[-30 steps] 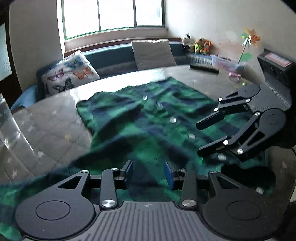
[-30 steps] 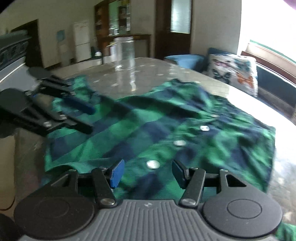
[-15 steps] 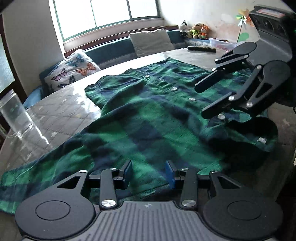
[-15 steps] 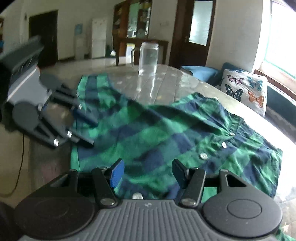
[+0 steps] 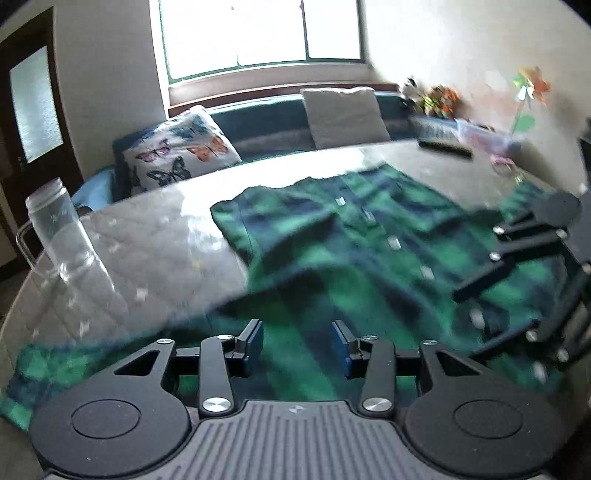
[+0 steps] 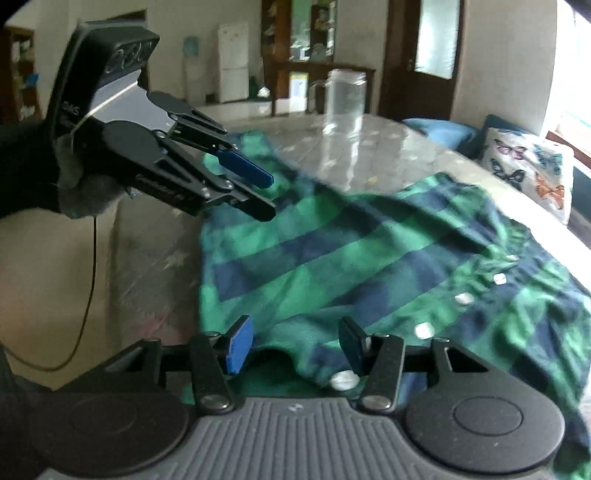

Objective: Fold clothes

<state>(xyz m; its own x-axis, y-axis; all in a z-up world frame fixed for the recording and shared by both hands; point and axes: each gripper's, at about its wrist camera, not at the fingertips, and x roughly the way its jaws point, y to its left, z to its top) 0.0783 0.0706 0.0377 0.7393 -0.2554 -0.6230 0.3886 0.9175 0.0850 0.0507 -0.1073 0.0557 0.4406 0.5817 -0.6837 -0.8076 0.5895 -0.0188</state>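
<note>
In the right wrist view, the left gripper (image 6: 267, 197) hangs at upper left over the shirt's (image 6: 369, 254) edge, jaws parting with nothing between them. Only this view shows the cable (image 6: 86, 295) at far left. The jar (image 6: 343, 105) stands top centre on the table (image 6: 147, 251). The right gripper (image 6: 295, 345) is narrowing, its pads clear of the cloth. The left wrist view alone shows the window (image 5: 258, 33) and grey cushion (image 5: 345, 112); the shirt fills its centre.
</note>
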